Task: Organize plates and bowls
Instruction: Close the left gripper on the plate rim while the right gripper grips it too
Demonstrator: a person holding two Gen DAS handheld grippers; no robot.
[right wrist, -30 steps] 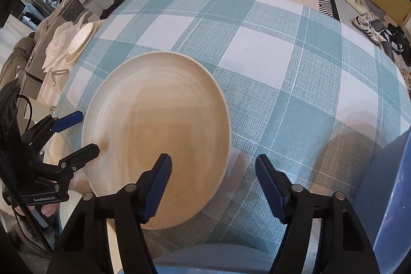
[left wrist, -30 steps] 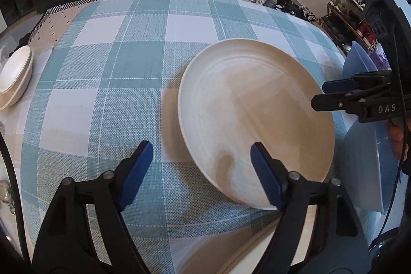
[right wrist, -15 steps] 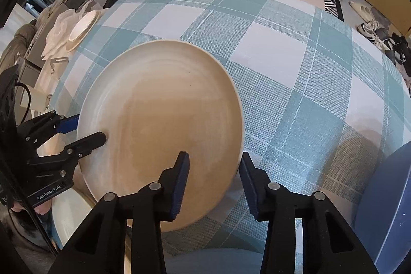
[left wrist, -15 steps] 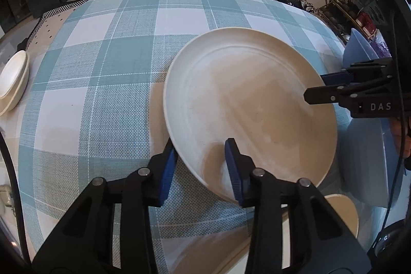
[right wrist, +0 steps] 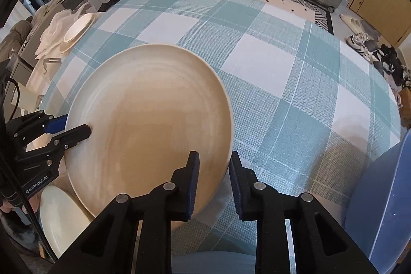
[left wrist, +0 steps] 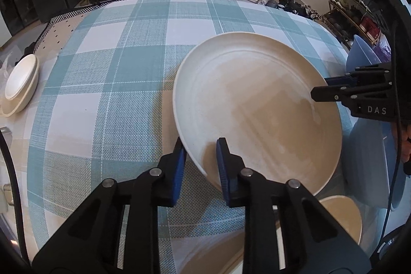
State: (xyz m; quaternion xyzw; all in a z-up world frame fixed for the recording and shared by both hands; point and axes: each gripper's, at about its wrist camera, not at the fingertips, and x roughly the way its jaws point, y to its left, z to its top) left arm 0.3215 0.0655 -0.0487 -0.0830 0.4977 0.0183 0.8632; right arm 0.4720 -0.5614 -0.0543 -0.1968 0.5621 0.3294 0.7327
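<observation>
A large cream plate (left wrist: 257, 109) is held tilted above a worktop (left wrist: 108, 73) covered in a teal and white checked cloth. Both grippers clamp its rim from opposite sides. The left gripper (left wrist: 199, 145) has just been closing, and its blue pads now pinch the plate's near left edge, one pad under the rim and one on the inner face. The right gripper (right wrist: 213, 158) has likewise just been closing and grips the plate's opposite edge, with the rim caught between its narrow jaws.

In the left wrist view, the right gripper reaches in from the right side and meets the plate's far rim. Below the plate, near the bottom of that view, part of another cream dish (left wrist: 341, 212) shows. A stack of white bowls (left wrist: 19, 84) sits well apart at the worktop's left edge. A blue bowl (right wrist: 382, 197) stands near the right gripper at the worktop's near right edge.
</observation>
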